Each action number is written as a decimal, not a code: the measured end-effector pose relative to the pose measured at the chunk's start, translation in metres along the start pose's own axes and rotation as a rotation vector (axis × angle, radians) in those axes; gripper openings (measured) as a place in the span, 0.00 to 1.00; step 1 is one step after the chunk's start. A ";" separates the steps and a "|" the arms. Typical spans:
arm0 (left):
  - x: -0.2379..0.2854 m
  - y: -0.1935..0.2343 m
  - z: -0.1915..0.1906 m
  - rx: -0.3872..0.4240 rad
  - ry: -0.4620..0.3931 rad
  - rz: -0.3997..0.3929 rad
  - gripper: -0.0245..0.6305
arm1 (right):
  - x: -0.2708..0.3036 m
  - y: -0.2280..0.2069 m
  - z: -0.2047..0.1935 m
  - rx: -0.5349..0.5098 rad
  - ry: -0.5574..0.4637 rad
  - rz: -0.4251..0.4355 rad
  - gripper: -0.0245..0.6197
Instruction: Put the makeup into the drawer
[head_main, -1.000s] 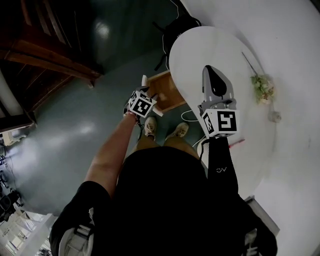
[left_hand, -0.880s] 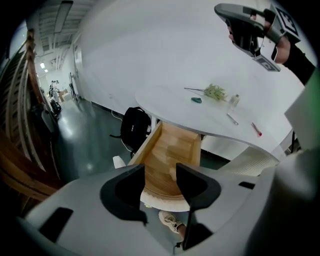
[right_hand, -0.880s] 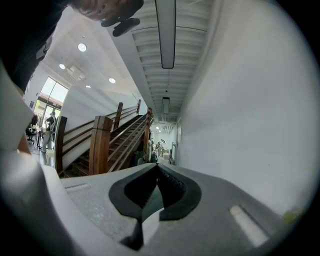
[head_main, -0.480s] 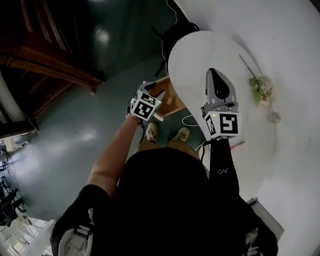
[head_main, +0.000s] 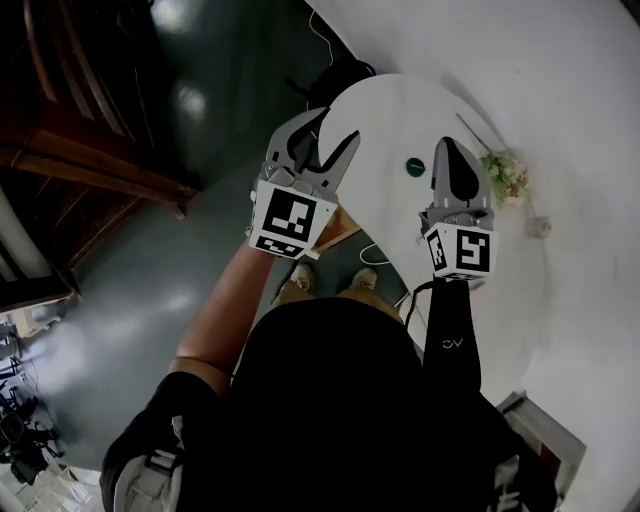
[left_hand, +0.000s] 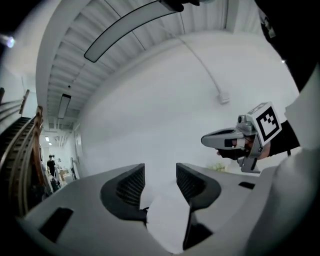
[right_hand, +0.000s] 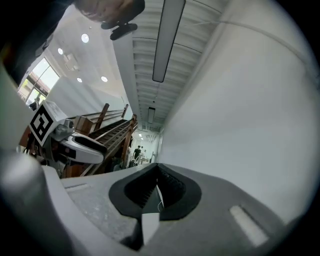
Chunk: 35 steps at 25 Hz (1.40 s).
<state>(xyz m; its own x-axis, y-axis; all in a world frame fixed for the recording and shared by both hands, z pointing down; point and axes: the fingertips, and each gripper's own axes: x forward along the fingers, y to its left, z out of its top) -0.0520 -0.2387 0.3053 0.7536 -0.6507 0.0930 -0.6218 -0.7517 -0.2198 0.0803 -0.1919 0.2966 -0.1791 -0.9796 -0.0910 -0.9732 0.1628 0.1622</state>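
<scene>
In the head view my left gripper (head_main: 322, 140) is held up high over the near left rim of the white round table (head_main: 390, 110), jaws open and empty. My right gripper (head_main: 447, 147) hovers over the table's right part, jaws shut with nothing visible between them. A small dark green round item (head_main: 415, 166) lies on the table between the two grippers. A wooden open box, perhaps the drawer (head_main: 338, 229), peeks out below the left gripper. The left gripper view shows open jaws (left_hand: 159, 186) aimed at a white wall, and the right gripper view shows shut jaws (right_hand: 157, 192).
A small bunch of flowers (head_main: 503, 172) lies on the table's right side, with a small pale object (head_main: 540, 226) beyond it. A dark chair (head_main: 335, 78) stands at the table's far edge. Wooden stairs (head_main: 90, 160) run along the left. My feet (head_main: 300, 283) stand on the grey-green floor.
The left gripper has risen from low beside the wooden box to up over the table's rim. The right gripper shifted slightly right. The green item has come into view.
</scene>
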 end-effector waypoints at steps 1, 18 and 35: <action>0.002 -0.001 0.005 0.005 -0.014 -0.009 0.33 | -0.002 -0.008 0.002 0.009 -0.002 -0.021 0.05; 0.078 -0.114 0.006 0.000 -0.001 -0.313 0.33 | -0.048 -0.081 -0.007 0.076 0.018 -0.178 0.05; 0.185 -0.210 -0.212 0.346 0.559 -0.683 0.25 | -0.098 -0.132 -0.058 0.085 0.145 -0.242 0.05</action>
<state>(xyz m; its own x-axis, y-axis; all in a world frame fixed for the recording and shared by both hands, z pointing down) 0.1729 -0.2247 0.5745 0.6647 -0.1061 0.7396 0.0816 -0.9736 -0.2130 0.2348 -0.1240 0.3412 0.0758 -0.9968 0.0255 -0.9949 -0.0739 0.0691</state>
